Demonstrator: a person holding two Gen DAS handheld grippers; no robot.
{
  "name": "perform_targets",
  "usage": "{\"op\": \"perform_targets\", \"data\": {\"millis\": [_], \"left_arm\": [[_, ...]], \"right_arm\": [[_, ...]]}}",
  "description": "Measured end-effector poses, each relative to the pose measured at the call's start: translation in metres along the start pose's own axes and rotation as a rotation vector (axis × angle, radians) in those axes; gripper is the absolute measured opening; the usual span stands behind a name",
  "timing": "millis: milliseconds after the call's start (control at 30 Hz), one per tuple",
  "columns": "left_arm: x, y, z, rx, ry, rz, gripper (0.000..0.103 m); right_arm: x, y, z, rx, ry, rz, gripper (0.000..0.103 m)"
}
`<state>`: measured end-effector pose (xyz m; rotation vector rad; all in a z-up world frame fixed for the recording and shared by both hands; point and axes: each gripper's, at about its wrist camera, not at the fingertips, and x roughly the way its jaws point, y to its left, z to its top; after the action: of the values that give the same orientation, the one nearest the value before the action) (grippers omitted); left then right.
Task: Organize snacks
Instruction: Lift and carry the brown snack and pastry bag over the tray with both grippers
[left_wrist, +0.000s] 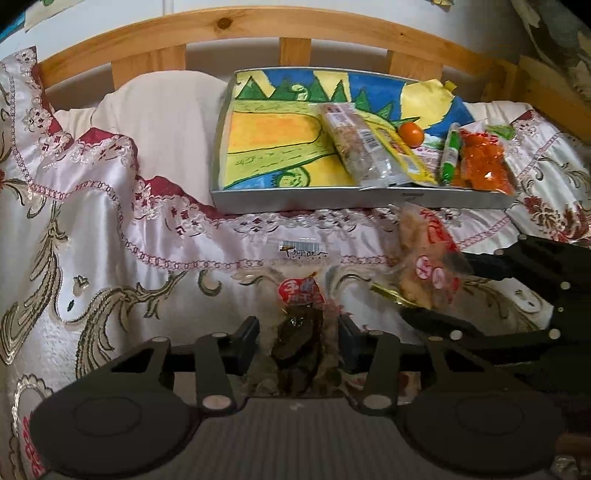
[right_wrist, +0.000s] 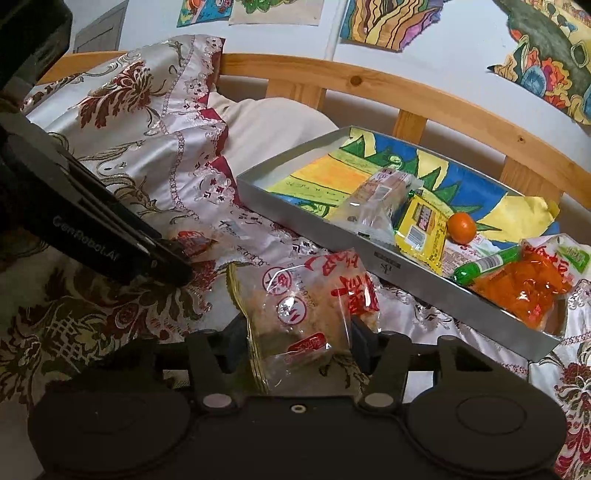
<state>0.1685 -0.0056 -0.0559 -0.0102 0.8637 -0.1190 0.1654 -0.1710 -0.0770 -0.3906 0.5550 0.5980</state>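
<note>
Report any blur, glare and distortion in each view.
Left wrist: the wooden bed rail bows from fisheye distortion; the clear pastry packet with red print is smeared by motion. Right wrist: sharper, with glare on the orange snack bag.

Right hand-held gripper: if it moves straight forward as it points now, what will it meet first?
Probably the near wall of the grey tray. The right hand-held gripper holds a clear pastry packet, and that packet would likely touch the wall first, though depth is unclear.
</note>
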Motion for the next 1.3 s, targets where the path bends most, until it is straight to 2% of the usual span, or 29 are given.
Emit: {"op": "perform_targets", "data": {"millis": [267,500,733,933,1033,1300], "left_arm": [[-0.010,-0.005,0.010,-0.027,-0.046,-0.006,0.049],[-0.009,-0.005,0.046,-0.080,-0.126,0.022,0.049],[0.009,-0.018,0.100,-0.093,-0.205,0.069,0.049],[0.043,-0.026,0.134,-0.128,-0.216,0.102,0.049],[0.058,-0.029,0.138,-0.121,-0.218,0.112,0.049],[0.084,-0.031,0.133,-0.134,-0.217,0.127,0.050]], "right_arm": [[-0.007,0.005,0.001,-0.050,-0.031,-0.031,0.054],[-0.023,-0.008,0.012,-0.060,-0.140,-0.101,0.054],[-0.018,-0.050,0.029,0.004,-0.211,-0.179,0.054],[0.001,-0.096,0.038,0.100,-0.230,-0.211,0.054],[0.008,-0.110,0.038,0.163,-0.225,-0.200,0.054],[0.024,-0.115,0.040,0.178,-0.225,-0.186,0.054]]}}
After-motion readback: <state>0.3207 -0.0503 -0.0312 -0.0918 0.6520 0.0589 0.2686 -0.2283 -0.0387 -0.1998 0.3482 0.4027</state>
